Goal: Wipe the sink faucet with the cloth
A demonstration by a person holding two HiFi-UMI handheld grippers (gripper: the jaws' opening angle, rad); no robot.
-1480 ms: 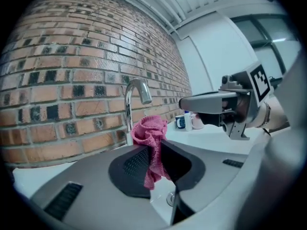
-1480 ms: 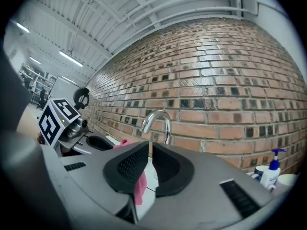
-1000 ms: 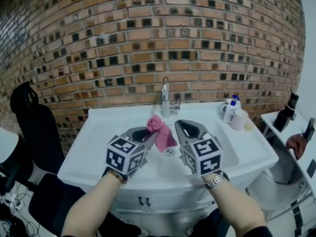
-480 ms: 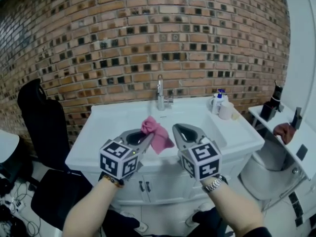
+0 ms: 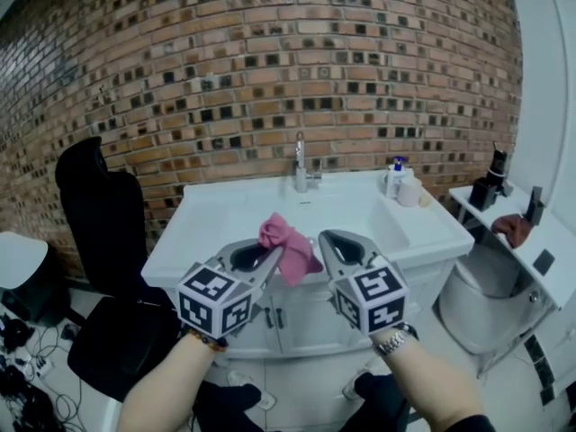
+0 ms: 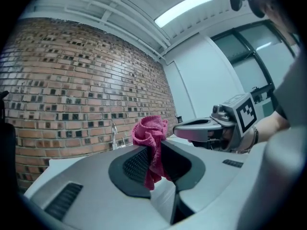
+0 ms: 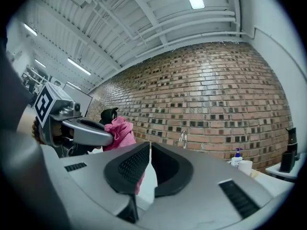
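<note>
A crumpled pink cloth (image 5: 286,241) (image 6: 151,138) hangs from my left gripper (image 5: 274,252) (image 6: 154,150), which is shut on it and held level in front of the sink (image 5: 225,219). The chrome faucet (image 5: 301,171) (image 6: 114,137) (image 7: 183,139) stands at the sink's back edge against the brick wall, well beyond both grippers. My right gripper (image 5: 328,239) (image 7: 147,150) is just right of the cloth. Its jaws have just been closing and stand almost together with nothing between them. The right gripper view shows the cloth (image 7: 120,131) at the left gripper's tip.
A soap bottle (image 5: 394,176) and a white cup (image 5: 411,192) stand on the sink's back right corner. A black chair (image 5: 99,205) is left of the sink. At the right is a white shelf (image 5: 531,259) bearing small items. Cables (image 5: 22,367) lie on the floor at left.
Both grippers and the view have drawn back from the sink, which now looks smaller and farther off. The cloth has stayed in the left gripper.
</note>
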